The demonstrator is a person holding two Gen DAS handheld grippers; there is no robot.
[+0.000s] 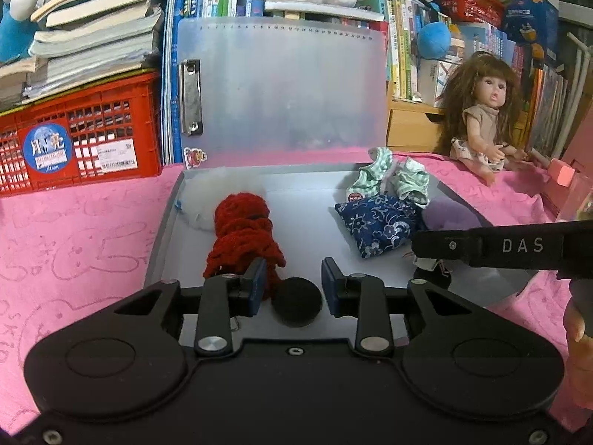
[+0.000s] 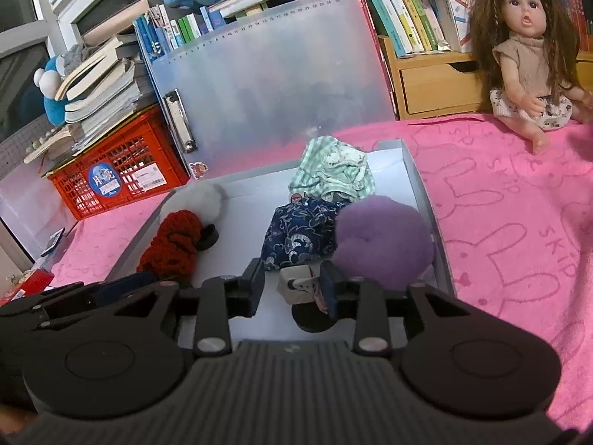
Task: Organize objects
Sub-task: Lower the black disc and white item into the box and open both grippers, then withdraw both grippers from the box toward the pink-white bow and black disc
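An open grey box [image 1: 307,230] lies on a pink cloth, its translucent lid [image 1: 278,85] standing upright behind it. Inside are a red knit piece [image 1: 244,237], a white fluffy ball [image 1: 207,200], a blue floral pouch [image 1: 374,222], green striped doll clothes [image 1: 393,178] and a purple pompom [image 2: 381,244]. My left gripper [image 1: 293,282] is open, with a black disc [image 1: 296,306] lying between its fingers and the red knit against the left one. My right gripper [image 2: 292,287] is open over a small white figure [image 2: 296,289] on a black round base [image 2: 311,320]; the figure leans on the right finger.
A long-haired doll [image 2: 526,48] sits on the pink cloth [image 2: 519,222] at the right. A red crate [image 1: 81,137] under stacked books stands at the left. Behind are rows of books, plush toys and a wooden drawer unit [image 2: 441,85].
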